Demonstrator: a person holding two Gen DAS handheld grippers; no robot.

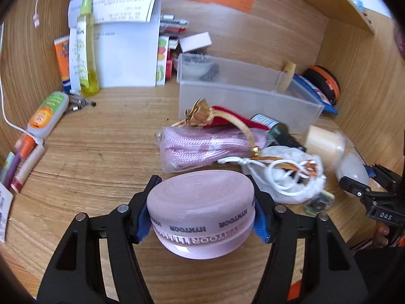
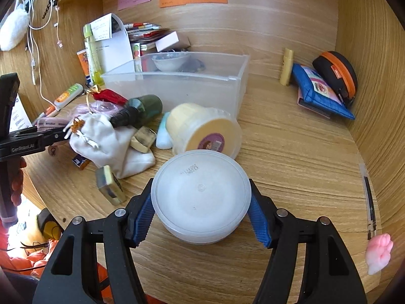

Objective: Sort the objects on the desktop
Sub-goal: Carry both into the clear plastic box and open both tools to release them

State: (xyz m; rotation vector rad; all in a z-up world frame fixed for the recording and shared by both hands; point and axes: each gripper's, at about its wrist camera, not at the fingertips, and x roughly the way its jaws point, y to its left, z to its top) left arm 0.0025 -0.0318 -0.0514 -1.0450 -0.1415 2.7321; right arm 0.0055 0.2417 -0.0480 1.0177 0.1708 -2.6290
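Both tools grip round jars, hiding their sides: pink jar (image 1: 200, 212), frosted jar (image 2: 201, 198).

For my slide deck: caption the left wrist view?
Left tongs clamp a pink round case above a cluttered wooden desk.

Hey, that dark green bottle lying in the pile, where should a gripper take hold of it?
Grip the green bottle across its wide body, coming from above. It lies on its side with its black cap against the white pouch, so the body is the clearest part.
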